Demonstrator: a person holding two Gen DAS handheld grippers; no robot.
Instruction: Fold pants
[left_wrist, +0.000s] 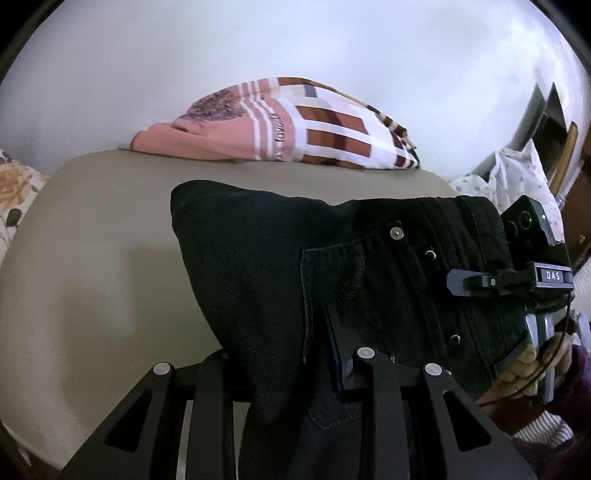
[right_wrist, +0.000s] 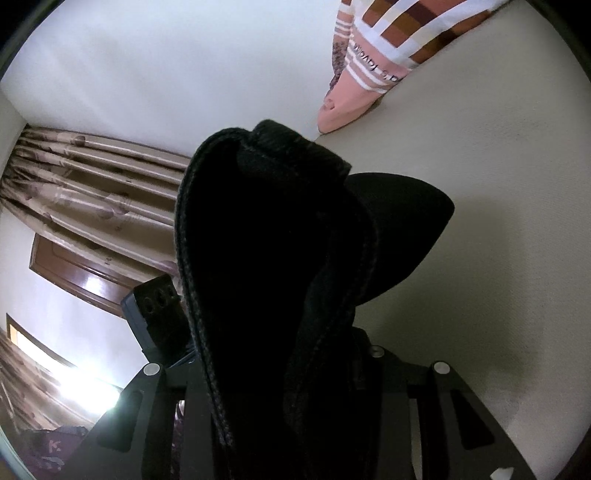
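The black pants (left_wrist: 280, 258) are held up over a beige bed surface (left_wrist: 92, 277), waistband and pocket rivets toward the right. My left gripper (left_wrist: 295, 354) is shut on the pants near the pocket, cloth draped over its fingers. My right gripper (left_wrist: 458, 282) shows at the right of the left wrist view, clamped on the waistband, a hand behind it. In the right wrist view the pants (right_wrist: 273, 258) fill the middle and hang between the fingers of my right gripper (right_wrist: 280, 362), hiding the tips. The left gripper's camera body (right_wrist: 159, 317) shows beside the cloth.
A folded pink and brown checked garment (left_wrist: 295, 125) lies at the far edge of the bed and shows in the right wrist view (right_wrist: 373, 62). White wall behind. Curtains (right_wrist: 81, 184) and a wooden door (right_wrist: 81, 273) are to one side. Floral cloth (left_wrist: 14, 184) lies at left.
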